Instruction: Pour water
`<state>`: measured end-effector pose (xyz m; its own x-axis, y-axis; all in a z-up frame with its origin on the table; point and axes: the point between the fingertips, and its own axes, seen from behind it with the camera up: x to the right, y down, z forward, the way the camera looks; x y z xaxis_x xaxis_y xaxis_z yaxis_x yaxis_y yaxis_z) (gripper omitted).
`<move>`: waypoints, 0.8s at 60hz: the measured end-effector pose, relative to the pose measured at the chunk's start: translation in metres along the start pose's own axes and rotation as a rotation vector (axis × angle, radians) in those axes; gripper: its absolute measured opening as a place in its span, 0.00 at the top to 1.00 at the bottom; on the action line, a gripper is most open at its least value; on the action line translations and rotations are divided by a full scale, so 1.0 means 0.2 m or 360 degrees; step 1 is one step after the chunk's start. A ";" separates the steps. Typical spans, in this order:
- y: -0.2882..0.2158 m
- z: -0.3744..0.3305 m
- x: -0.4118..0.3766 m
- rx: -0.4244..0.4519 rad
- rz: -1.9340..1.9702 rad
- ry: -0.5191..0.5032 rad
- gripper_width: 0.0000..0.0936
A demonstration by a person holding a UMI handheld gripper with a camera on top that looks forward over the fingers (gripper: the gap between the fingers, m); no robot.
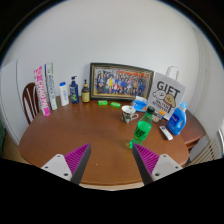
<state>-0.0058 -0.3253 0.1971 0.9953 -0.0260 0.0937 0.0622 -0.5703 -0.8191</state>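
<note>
My gripper point(111, 160) is open and empty above the near edge of a round wooden table point(80, 130). Its pink-purple pads point(73, 158) stand wide apart with bare tabletop between them. A green bottle point(142, 131) stands on the table just beyond the right finger. Behind it sits a pale cup or mug point(128, 113). A blue bottle point(178, 120) stands further right.
A framed picture point(121, 81) leans on the wall at the back. A white "GIFT" bag point(166, 97) stands to its right. Several bottles point(68, 93) and pink boxes point(42, 90) stand at the back left. A chair point(28, 100) is at the left.
</note>
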 end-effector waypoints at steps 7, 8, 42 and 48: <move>0.04 0.10 0.16 -0.0001 0.0015 0.0006 0.09; 0.05 0.11 0.17 -0.0007 0.0017 0.0003 0.08; 0.08 0.89 0.70 0.0243 0.0128 0.0044 0.08; 0.07 1.03 0.70 0.0277 0.0151 0.0042 0.09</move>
<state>0.1506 -0.1672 0.0821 0.9951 -0.0956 0.0246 -0.0173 -0.4138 -0.9102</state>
